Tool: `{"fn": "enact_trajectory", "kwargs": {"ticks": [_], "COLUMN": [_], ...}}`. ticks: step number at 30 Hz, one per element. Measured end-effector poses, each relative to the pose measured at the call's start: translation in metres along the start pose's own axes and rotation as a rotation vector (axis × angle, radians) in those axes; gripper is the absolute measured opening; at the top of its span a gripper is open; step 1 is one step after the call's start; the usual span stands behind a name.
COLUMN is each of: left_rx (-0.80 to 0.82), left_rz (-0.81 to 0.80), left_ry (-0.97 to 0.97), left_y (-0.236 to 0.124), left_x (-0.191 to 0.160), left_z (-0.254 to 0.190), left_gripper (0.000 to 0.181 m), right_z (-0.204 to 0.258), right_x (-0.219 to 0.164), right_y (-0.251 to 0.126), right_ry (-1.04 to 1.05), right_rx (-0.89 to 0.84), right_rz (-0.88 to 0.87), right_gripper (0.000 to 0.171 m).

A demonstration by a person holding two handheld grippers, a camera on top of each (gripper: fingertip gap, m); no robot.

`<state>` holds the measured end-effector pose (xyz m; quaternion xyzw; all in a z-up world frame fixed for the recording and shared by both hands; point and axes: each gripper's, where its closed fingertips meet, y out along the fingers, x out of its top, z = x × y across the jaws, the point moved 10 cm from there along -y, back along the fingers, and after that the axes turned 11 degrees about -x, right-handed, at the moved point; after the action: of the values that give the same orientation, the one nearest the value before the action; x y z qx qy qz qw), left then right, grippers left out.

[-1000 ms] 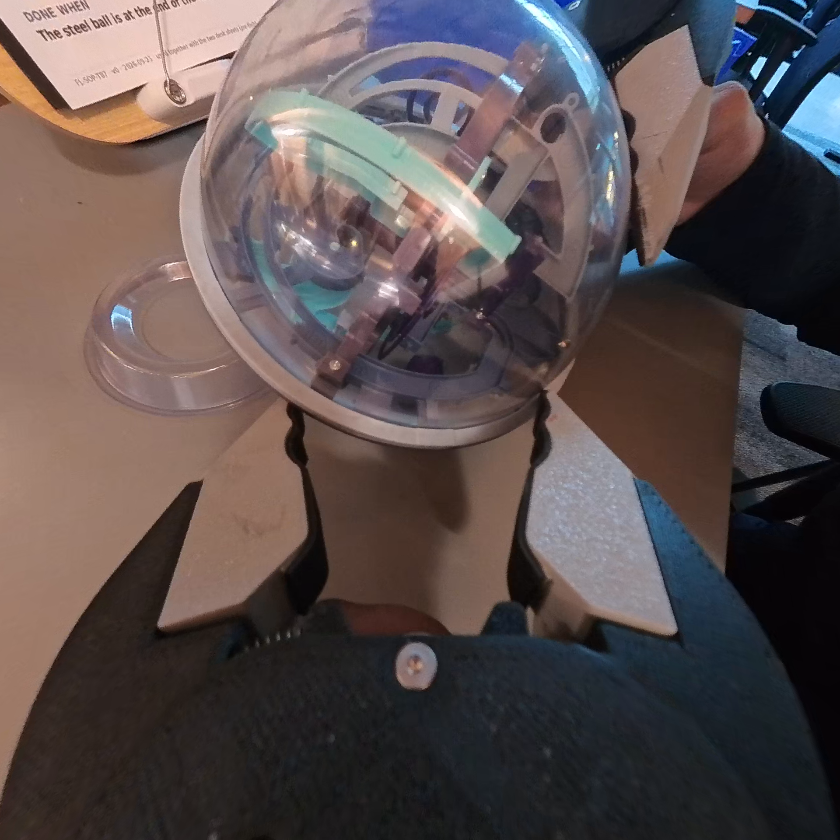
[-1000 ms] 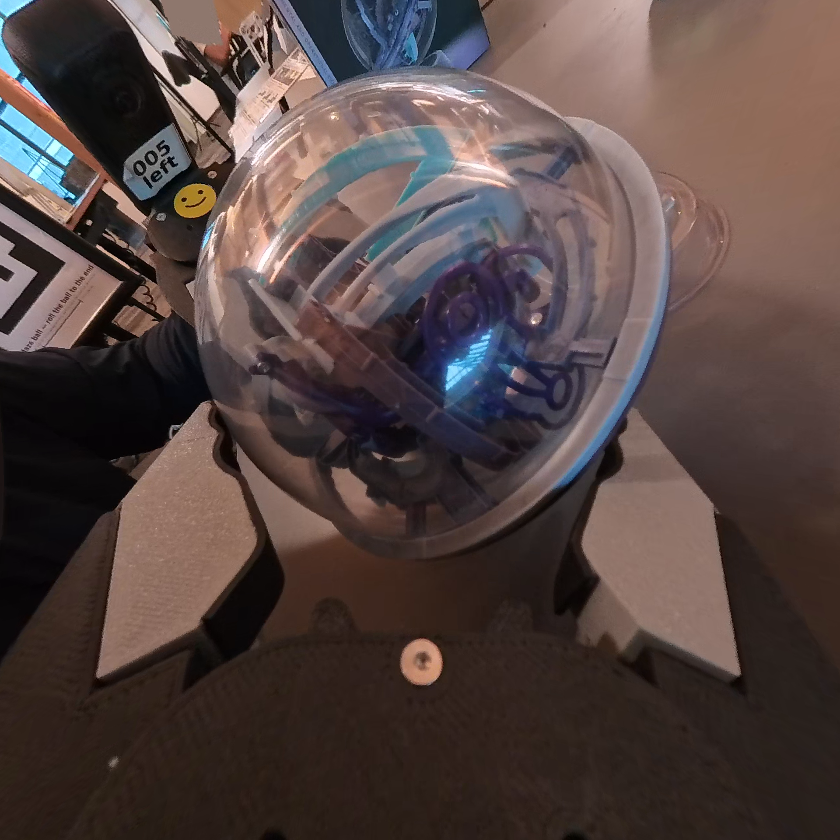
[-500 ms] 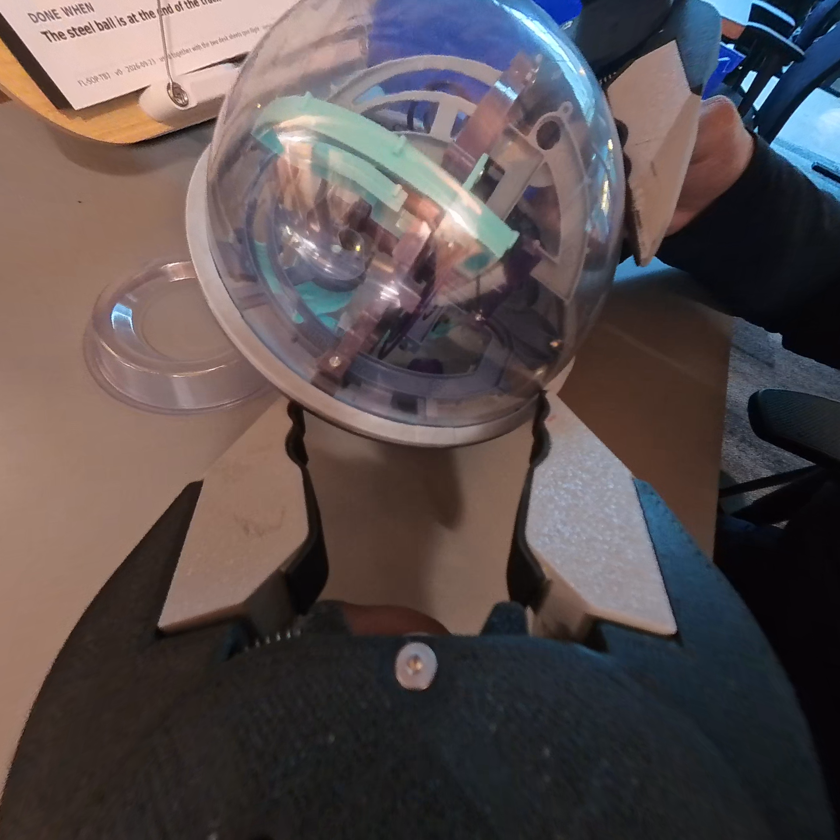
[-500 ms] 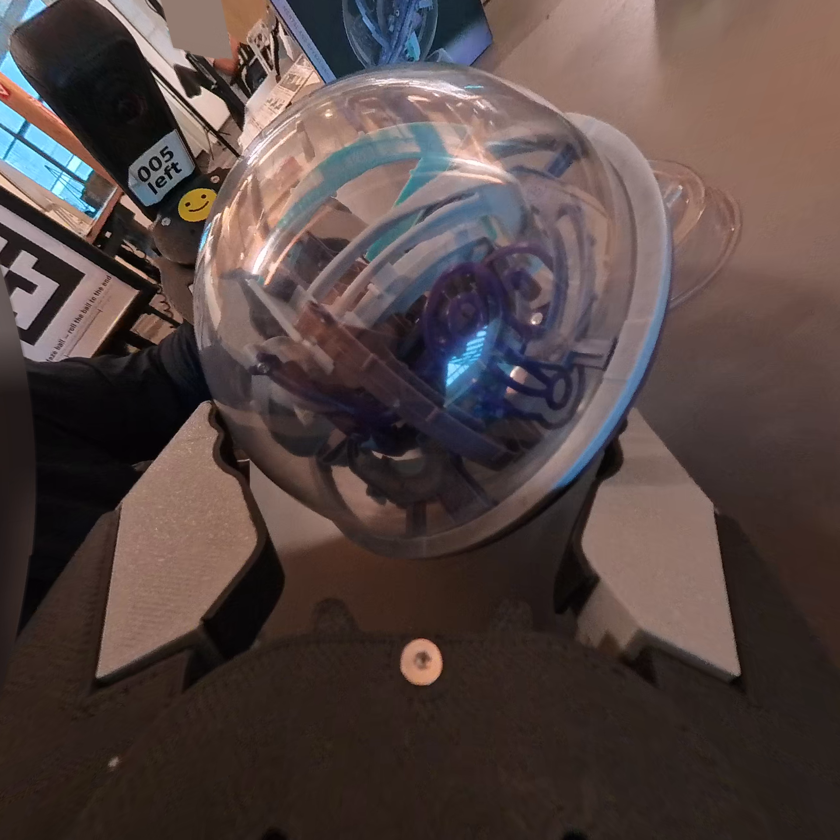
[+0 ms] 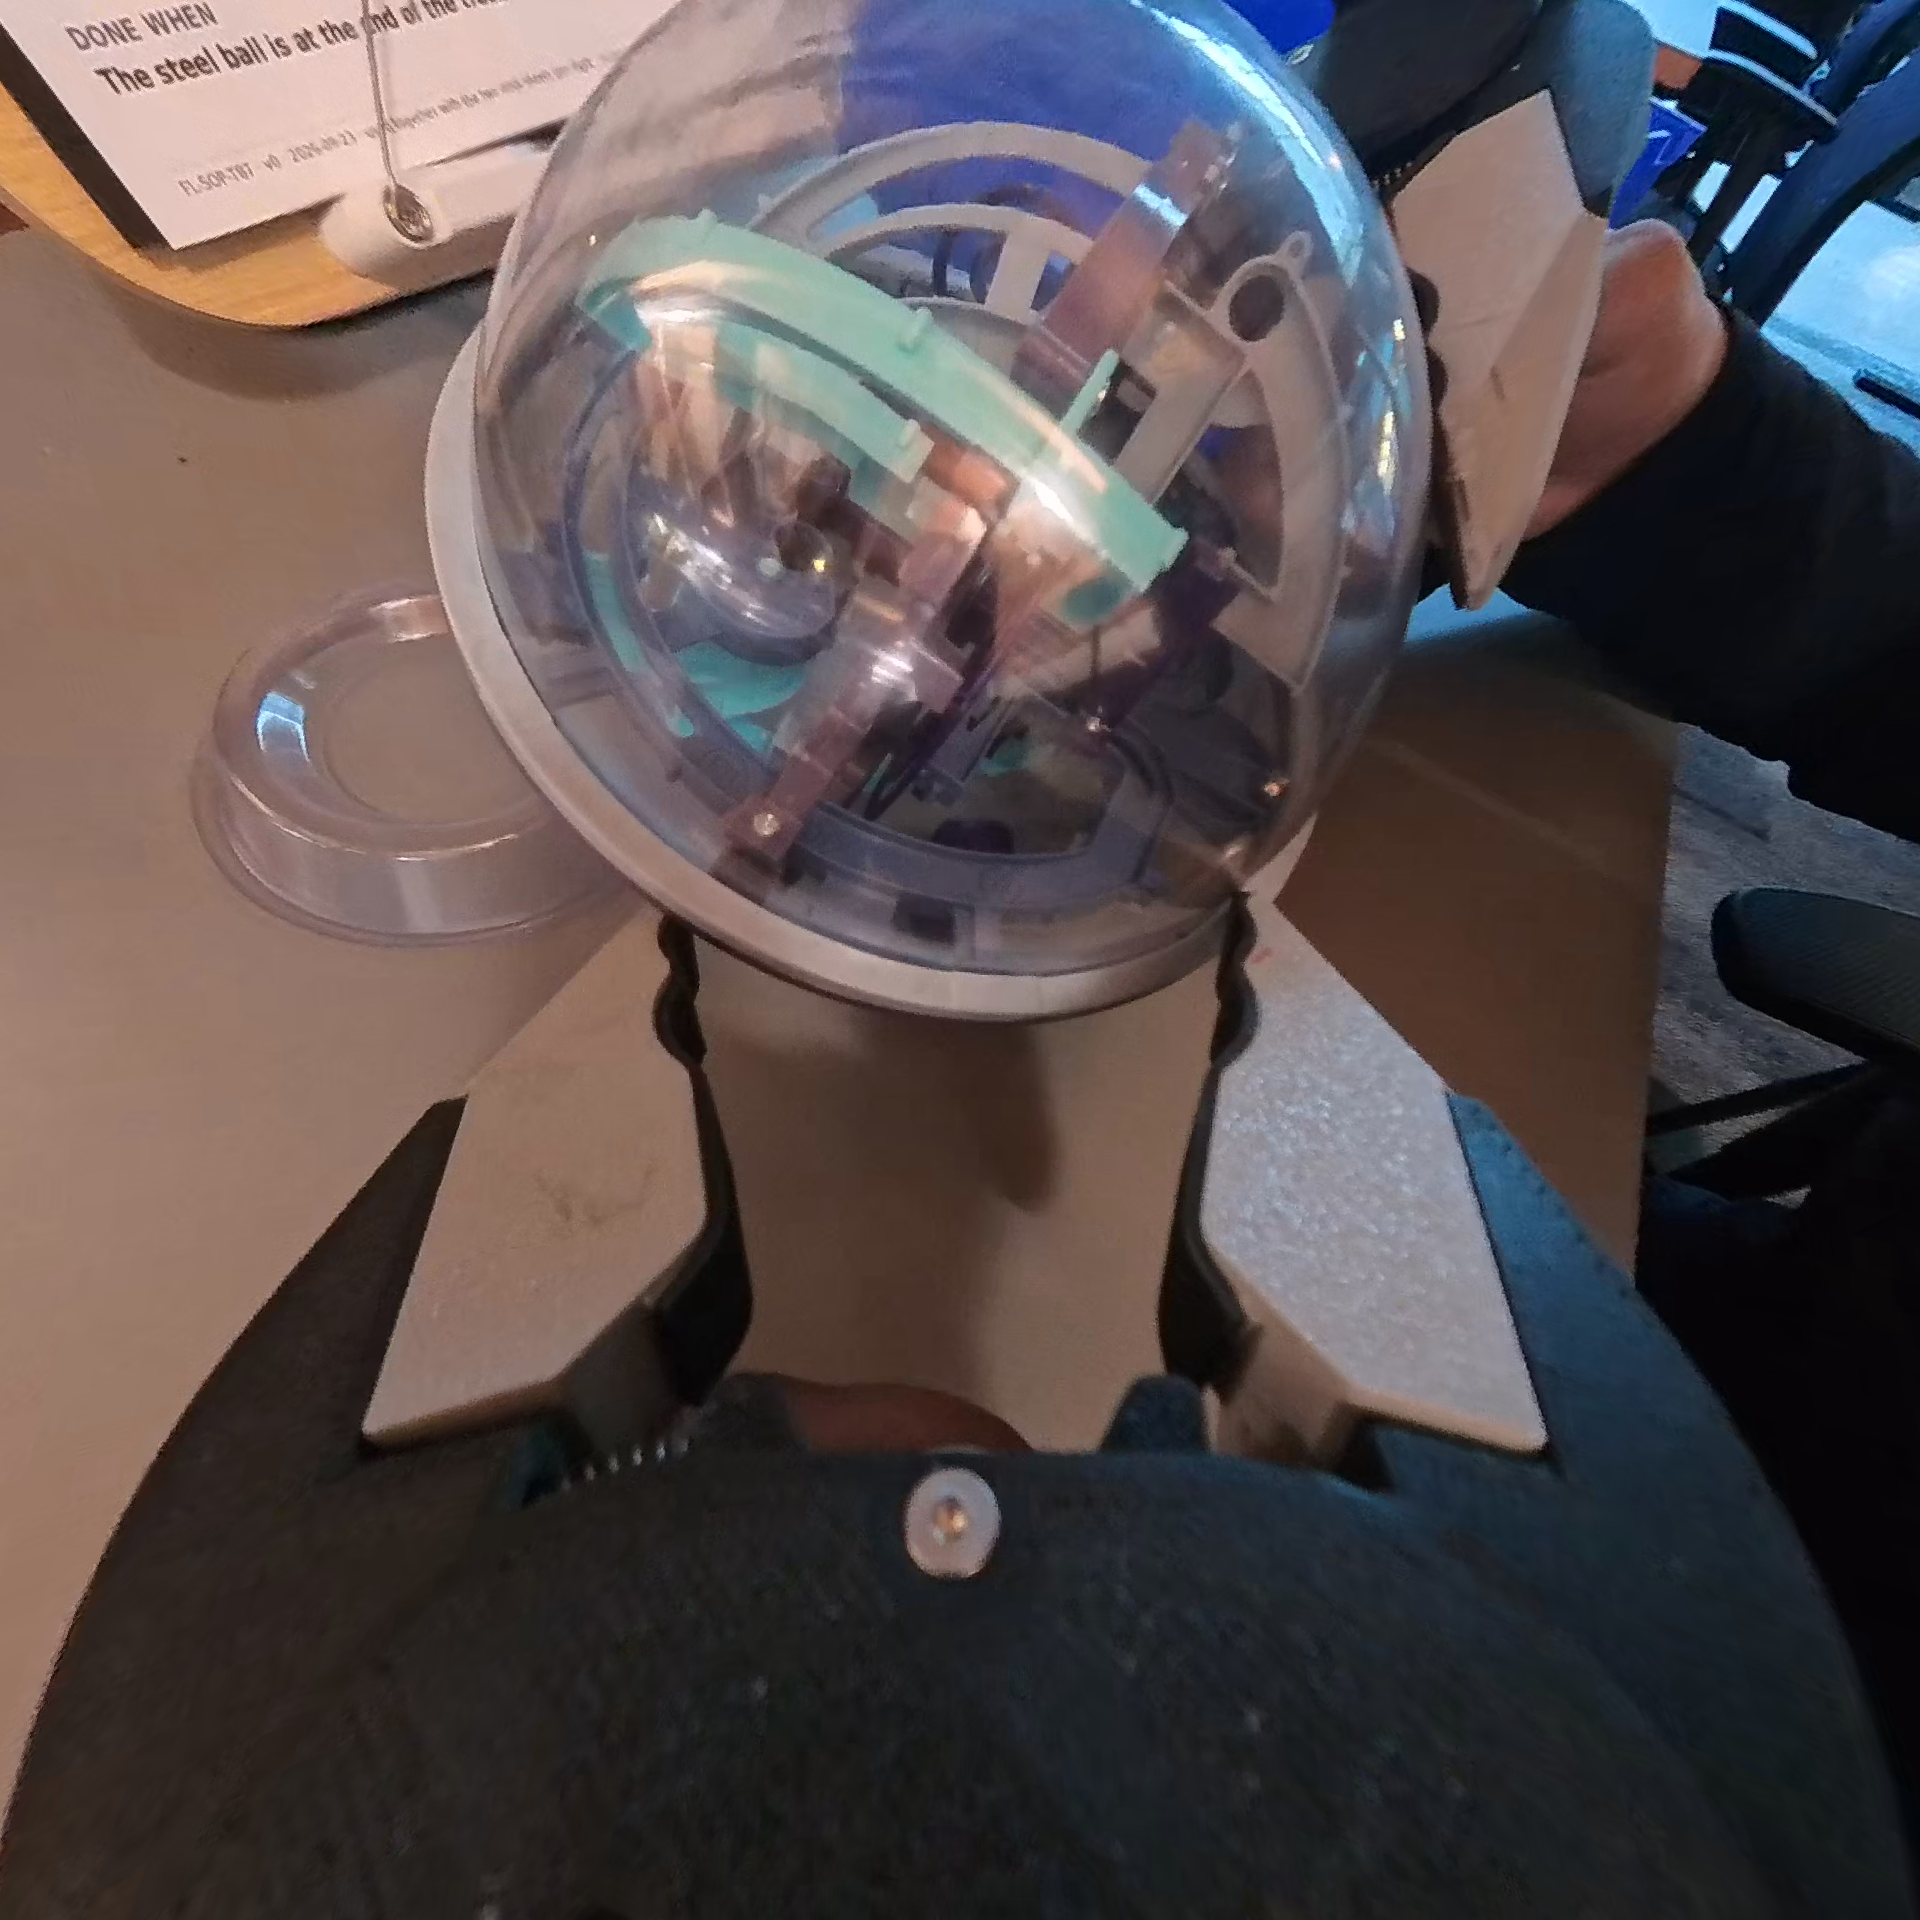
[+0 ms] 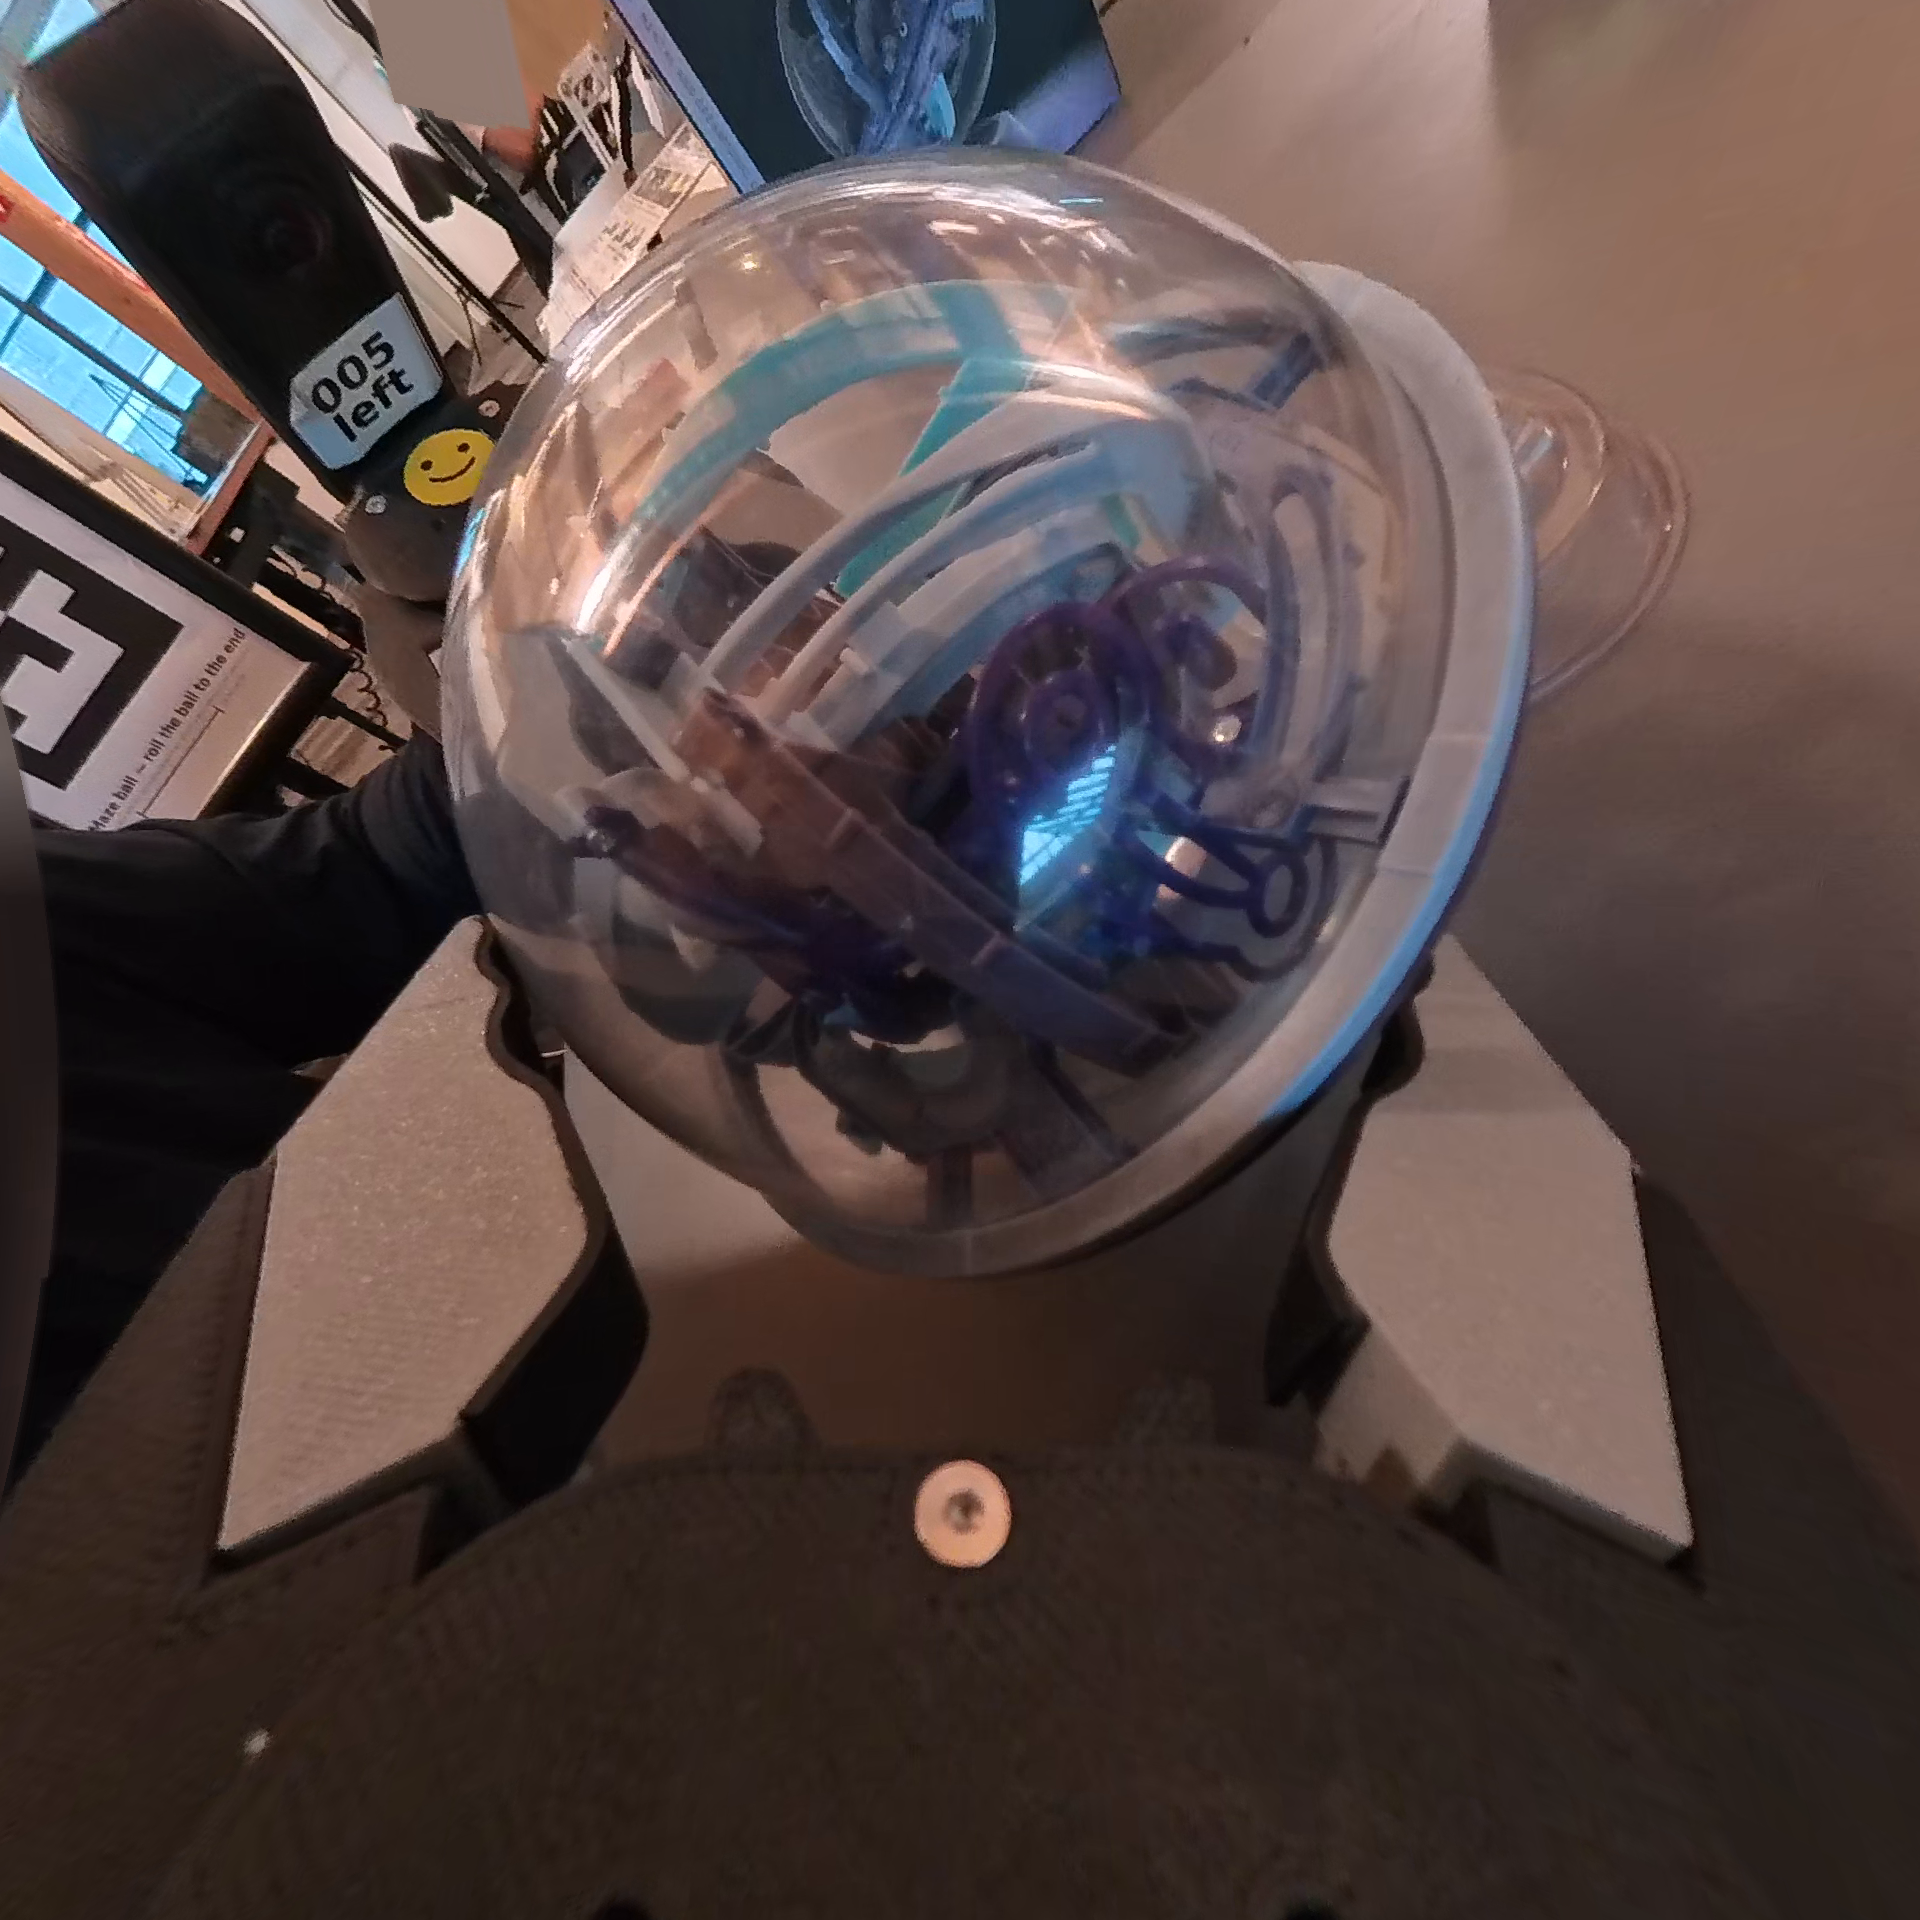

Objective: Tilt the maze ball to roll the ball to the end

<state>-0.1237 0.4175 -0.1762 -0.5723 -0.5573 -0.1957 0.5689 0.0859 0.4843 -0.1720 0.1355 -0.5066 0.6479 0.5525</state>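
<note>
Maze ball (image 5: 935, 540) held up off the tan table (image 5: 187, 1039), pinned btwn both grippers, grey equator ring tilted.

Left wrist view only:
- Left gripper (image 5: 951, 935): fingers spread wide, black wavy pads touching the ring's lower edge both sides; pinching the ball.
- Clear round plastic stand (image 5: 384, 790) on table, below-left of the ball, partly behind it. Shallow dish shape, ridged rim.
- Mint-green curved track (image 5: 894, 416) across the upper dome; brown strip running diagonal beneath; grey ring pieces up top.
- Right gripper's pale finger (image 5: 1507, 343) against the ball's upper-right side, w/ a person's hand (image 5: 1621, 384) and dark sleeve behind.
- Printed sheet (image 5: 260, 94) on a wooden board, top left.

Right wrist view only:
- Right gripper (image 6: 951, 987): fingers wide apart, pads against the dome on one side and the ring on the other; clamped on the ball.
- Purple spiral track (image 6: 1091, 707) inside, dark blue loops beside it; small shiny steel ball (image 6: 1184, 857) seems to sit in the loops near the ring — blurry, not certain.
- Left gripper's black body w/ white label and yellow smiley sticker (image 6: 449, 468), far side of the ball.
- Boxed maze ball picture (image 6: 904, 83) at back.

Shell: clear glossy plastic, heavy glare. Gripper fingers: matte grainy grey, angular.
</note>
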Motion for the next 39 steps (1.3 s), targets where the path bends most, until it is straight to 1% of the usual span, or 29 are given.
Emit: {"fn": "enact_trajectory", "kwargs": {"ticks": [5,13,33,39], "left_rx": [0.022,0.076,0.055,0.055], "left_rz": [-0.018,0.022,-0.002,0.021], "left_ry": [0.044,0.126,0.096,0.104], "left_y": [-0.001,0.002,0.001,0.004], "left_x": [0.001,-0.003,-0.003,-0.006], "left_z": [0.000,0.000,0.003,0.003], "left_gripper": [0.099,0.098,0.094,0.091], "right_z": [0.002,0.000,-0.008,-0.005], "right_x": [0.002,-0.001,-0.004,-0.006], "right_y": [-0.001,0.002,0.005,0.004], "right_ry": [-0.039,-0.155,-0.314,-0.453], "right_rx": [-0.008,-0.031,-0.030,-0.098], "right_rz": [-0.036,-0.045,-0.093,-0.097], "right_gripper": [0.156,0.156,0.158,0.158]}}
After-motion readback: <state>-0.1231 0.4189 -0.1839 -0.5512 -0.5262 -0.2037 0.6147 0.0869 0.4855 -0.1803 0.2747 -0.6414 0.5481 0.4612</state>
